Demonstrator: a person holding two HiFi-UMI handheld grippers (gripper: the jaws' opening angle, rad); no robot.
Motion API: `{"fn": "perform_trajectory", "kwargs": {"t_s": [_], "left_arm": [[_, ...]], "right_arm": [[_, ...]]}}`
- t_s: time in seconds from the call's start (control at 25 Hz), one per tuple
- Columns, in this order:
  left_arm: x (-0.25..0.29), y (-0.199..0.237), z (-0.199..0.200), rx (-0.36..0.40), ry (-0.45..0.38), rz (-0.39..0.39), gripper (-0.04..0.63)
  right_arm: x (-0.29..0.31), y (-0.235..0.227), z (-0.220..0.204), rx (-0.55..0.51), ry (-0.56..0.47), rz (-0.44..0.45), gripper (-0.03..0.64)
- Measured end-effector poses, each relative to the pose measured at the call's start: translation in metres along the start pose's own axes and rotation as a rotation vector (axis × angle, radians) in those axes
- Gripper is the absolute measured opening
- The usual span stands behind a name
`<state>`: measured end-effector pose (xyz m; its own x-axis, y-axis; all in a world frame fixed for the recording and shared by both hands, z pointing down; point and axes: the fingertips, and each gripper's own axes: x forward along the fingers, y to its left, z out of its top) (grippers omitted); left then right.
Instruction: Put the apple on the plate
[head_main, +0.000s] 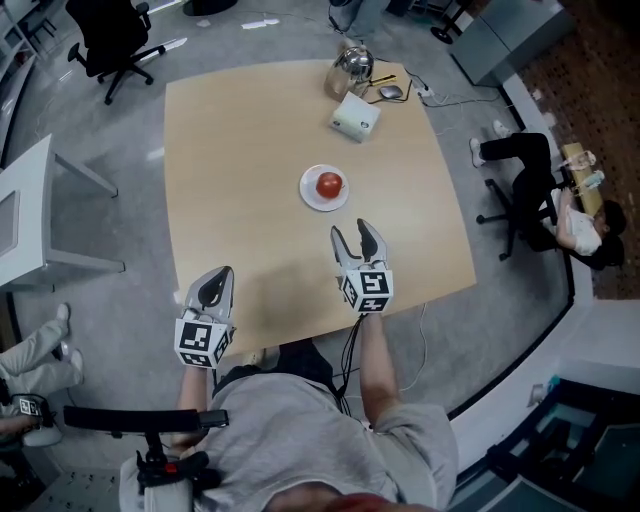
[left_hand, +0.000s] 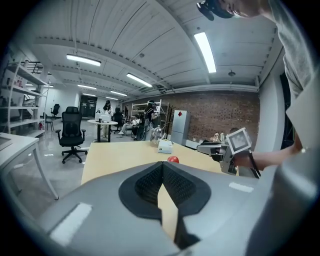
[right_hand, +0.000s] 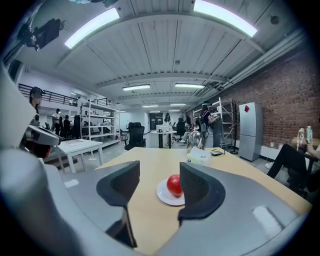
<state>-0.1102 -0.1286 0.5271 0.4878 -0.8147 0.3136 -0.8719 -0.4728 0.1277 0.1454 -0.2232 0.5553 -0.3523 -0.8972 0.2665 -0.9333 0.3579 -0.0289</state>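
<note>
On my left, the left gripper (head_main: 218, 278) hangs over the near edge of the counter (head_main: 230, 150), its jaws clenched together with nothing in them. Toward the middle, the apple (head_main: 329, 184) sits on the white plate (head_main: 309, 197), roughly centred, so I judge the placement done. Just right of that and nearer to me, the right gripper (head_main: 352, 232) points at the plate with its jaws released and empty. In the right gripper view the apple shows beyond the gap, not between the jaws.

The risk from here is my own handling. If I push the right gripper forward or swing it sideways, a jaw tip could clip the plate's rim and slide the plate. It could also nudge the apple so that it rolls off, since a round fruit on a shallow plate has little to stop it. The left gripper is well apart from the plate and looks like no threat.

The apple is red, glossy, round and whole, and small against the plate. Its stem is too small for me to make out.
</note>
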Motion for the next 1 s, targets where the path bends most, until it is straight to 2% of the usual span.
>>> {"fn": "perform_trajectory", "kwargs": {"t_s": [0.32, 1.0], "left_arm": [[-0.015, -0.005, 0.009, 0.012, -0.041, -0.025, 0.020], [-0.039, -0.027, 0.028, 0.041, -0.118, -0.077, 0.020]], "right_arm": [[-0.030, 0.019, 0.006, 0.006, -0.023, -0.013, 0.238], [-0.092, 0.049, 0.023, 0.028, -0.092, -0.045, 0.138]]}}
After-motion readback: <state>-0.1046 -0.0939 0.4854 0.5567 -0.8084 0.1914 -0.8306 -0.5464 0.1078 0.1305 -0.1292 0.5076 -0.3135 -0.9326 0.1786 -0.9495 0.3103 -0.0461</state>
